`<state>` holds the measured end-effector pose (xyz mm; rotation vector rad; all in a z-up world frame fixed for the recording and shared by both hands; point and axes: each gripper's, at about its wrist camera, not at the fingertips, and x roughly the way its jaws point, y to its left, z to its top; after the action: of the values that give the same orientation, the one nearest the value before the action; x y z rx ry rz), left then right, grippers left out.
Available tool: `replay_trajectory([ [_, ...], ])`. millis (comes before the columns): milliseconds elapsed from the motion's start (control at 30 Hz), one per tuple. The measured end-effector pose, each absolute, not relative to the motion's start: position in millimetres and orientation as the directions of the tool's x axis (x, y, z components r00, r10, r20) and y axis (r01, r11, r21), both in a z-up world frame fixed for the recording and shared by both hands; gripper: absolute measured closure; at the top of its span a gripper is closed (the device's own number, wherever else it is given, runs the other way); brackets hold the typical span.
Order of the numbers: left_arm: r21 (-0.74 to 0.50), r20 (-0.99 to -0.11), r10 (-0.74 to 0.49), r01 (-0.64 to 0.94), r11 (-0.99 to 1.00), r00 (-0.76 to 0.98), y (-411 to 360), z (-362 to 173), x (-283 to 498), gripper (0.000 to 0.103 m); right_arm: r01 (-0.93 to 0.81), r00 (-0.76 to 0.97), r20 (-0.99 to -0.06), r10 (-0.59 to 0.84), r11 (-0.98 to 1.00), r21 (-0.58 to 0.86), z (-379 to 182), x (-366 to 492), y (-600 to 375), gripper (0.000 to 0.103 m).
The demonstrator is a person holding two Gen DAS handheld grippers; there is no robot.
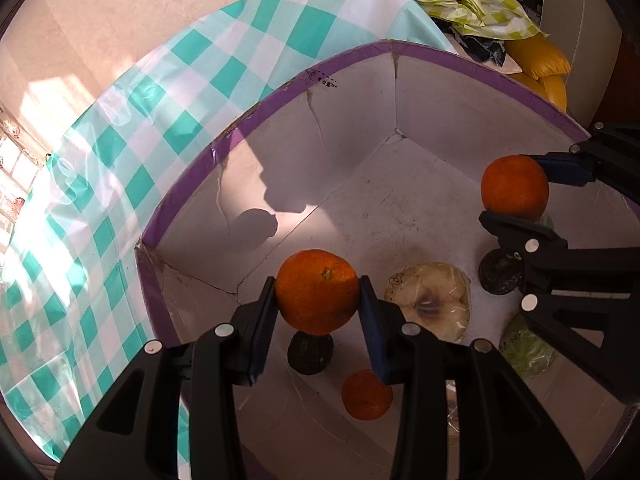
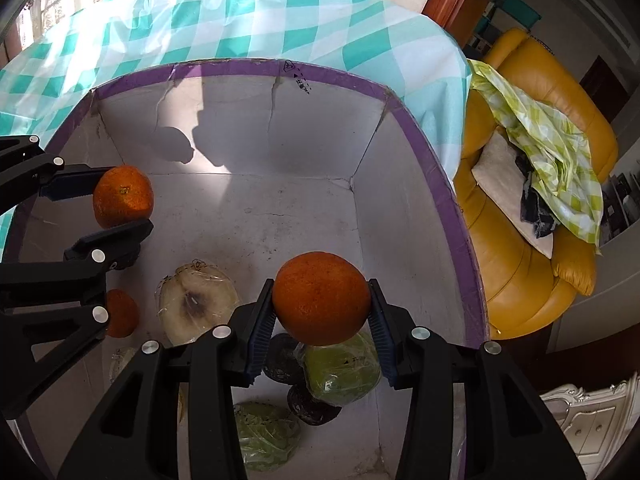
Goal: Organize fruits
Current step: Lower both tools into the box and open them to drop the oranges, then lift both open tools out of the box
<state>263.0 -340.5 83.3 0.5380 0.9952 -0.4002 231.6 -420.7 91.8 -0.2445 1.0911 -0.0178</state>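
1. We stand over a table under a teal-and-white checked cloth [image 2: 248, 20]; to the right sits a yellow armchair [image 2: 532, 200] with a green-checked cloth [image 2: 548, 136] thrown over it.
2. On the table we see a purple-rimmed box [image 2: 424, 136] with white inner walls – both our grippers hang inside it, pointing steeply down.
3. Our left gripper [image 1: 318, 298] is clamped on an orange [image 1: 318, 290], one pad on each side, above the box floor.
4. Our right gripper [image 2: 322, 306] likewise pinches a second orange [image 2: 322, 298].
5. On the floor below lie a third orange [image 1: 366, 394], a wrapped pale fruit half [image 2: 198, 306], dark round fruits [image 1: 310, 354] and wrapped green ones [image 2: 342, 372].
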Motion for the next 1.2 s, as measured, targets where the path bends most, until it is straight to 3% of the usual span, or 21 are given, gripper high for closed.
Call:
replay_trajectory([
  [433, 0.284, -0.880, -0.045, 0.601, 0.748, 0.472, -345, 60, 257, 0.063, -0.106, 0.397, -0.906, -0.144, 0.974, -0.201, 81, 237, -422, 0.058],
  [767, 0.303, -0.872, -0.031, 0.590, 0.749, 0.488, -346, 60, 256, 0.061, -0.088, 0.421, -0.894, -0.153, 0.974, -0.208, 85, 237, -425, 0.049],
  [900, 0.313, -0.854, -0.045, 0.581, 0.751, 0.518, -347, 66, 252, 0.039, -0.072, 0.454, -0.878, -0.153, 0.976, -0.207, 91, 234, -429, 0.038],
  [1033, 0.327, -0.828, -0.054, 0.559, 0.762, 0.558, -344, 72, 248, 0.032, -0.050, 0.493, -0.854, -0.166, 0.975, -0.219, 98, 230, -431, 0.035],
  [1200, 0.388, -0.753, -0.046, 0.501, 0.774, 0.656, -341, 83, 233, 0.011, 0.033, 0.624, -0.755, -0.199, 0.973, -0.230, 124, 214, -433, 0.016],
])
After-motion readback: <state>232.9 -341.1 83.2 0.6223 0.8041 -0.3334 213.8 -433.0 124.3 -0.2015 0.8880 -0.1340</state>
